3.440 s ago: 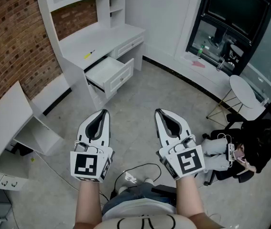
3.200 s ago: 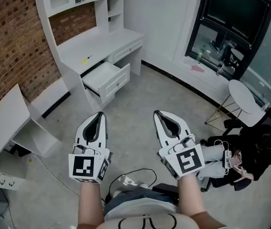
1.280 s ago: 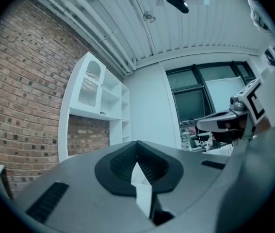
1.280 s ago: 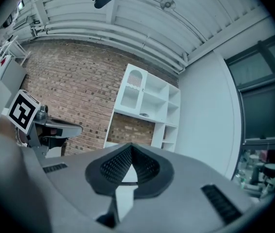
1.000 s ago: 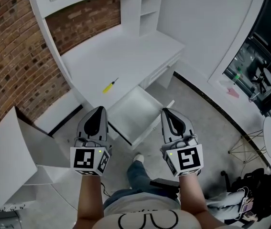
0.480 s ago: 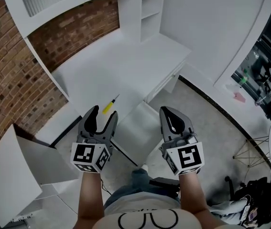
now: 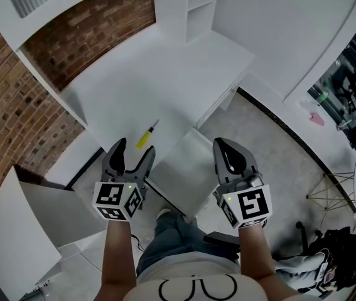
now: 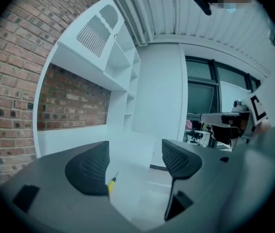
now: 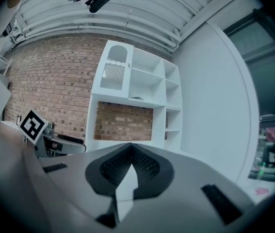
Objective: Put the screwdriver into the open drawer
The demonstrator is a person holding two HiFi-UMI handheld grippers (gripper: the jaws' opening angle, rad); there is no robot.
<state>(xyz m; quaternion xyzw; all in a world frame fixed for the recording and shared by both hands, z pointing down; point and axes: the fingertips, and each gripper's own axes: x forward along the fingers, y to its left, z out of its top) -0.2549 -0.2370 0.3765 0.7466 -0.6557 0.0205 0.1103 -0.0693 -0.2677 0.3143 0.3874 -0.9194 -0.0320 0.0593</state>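
A: Head view: where's the screwdriver (image 7: 145,137)?
B: On the desk (image 7: 165,74), just beyond the left gripper (image 7: 134,148). The open drawer (image 7: 187,168) lies near, between it and the right gripper (image 7: 226,148).
A: Left gripper view?
B: Jaws have just been opening, now wide and empty. The yellow handle peeks past the left pad.
A: Right gripper view?
B: Jaws pressed together on nothing.
A: Risk?
B: The handle is off-centre, so closing now might knock it rolling

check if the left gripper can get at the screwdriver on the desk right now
Probably yes. The left gripper has just been opening its jaws, nothing between them, and the screwdriver lies on the bare desk just ahead, with nothing in the way.
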